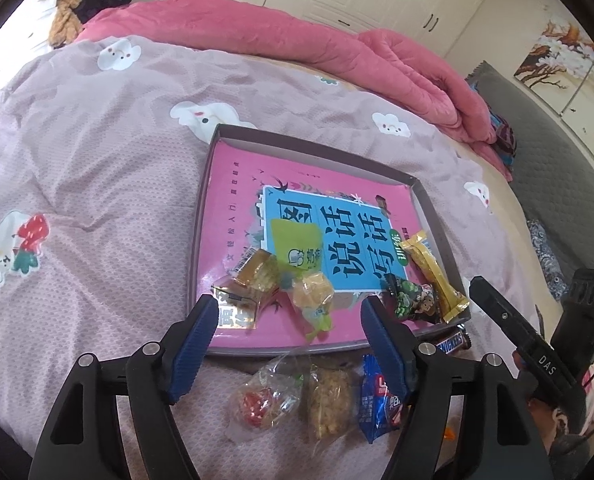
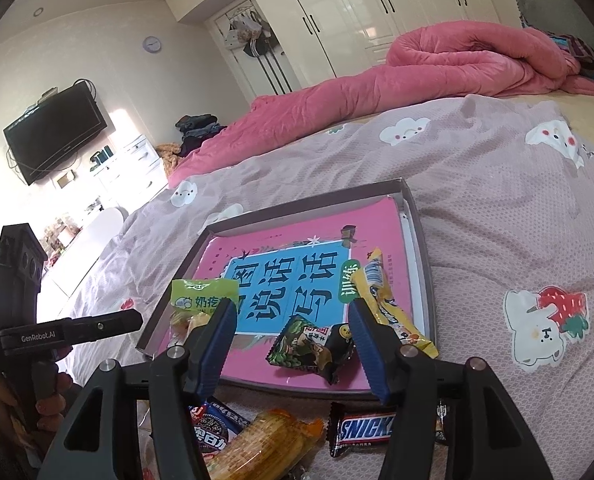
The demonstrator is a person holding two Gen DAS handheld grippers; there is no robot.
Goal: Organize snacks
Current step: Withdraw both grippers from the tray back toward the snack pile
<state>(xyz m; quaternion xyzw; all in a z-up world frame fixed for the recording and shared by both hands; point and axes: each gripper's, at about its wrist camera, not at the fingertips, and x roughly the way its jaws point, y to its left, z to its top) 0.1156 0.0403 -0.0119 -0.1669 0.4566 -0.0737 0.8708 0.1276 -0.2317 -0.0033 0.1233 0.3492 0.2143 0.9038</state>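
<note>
A shallow grey box (image 1: 425,200) (image 2: 423,240) lined with a pink and blue book cover lies on the bed. It holds several snacks: a gold pack (image 1: 257,270), a green-yellow pack (image 1: 311,296) (image 2: 201,300), a dark green pack (image 1: 413,300) (image 2: 309,346) and a long yellow bar (image 1: 433,272) (image 2: 381,300). In front of the box lie a clear red candy bag (image 1: 263,396), a puffed rice bar (image 1: 329,404) (image 2: 265,444), a blue cookie pack (image 1: 377,396) (image 2: 213,428) and a Snickers bar (image 1: 451,344) (image 2: 367,428). My left gripper (image 1: 287,330) is open above the box's near edge. My right gripper (image 2: 291,332) is open above the dark green pack.
The bed has a mauve quilt (image 1: 97,184) with cartoon prints and a rolled pink blanket (image 1: 397,60) (image 2: 457,64) behind the box. White wardrobes (image 2: 357,4) and a wall television (image 2: 55,130) stand beyond. The other gripper shows at the right of the left wrist view (image 1: 537,352) and at the left of the right wrist view (image 2: 57,332).
</note>
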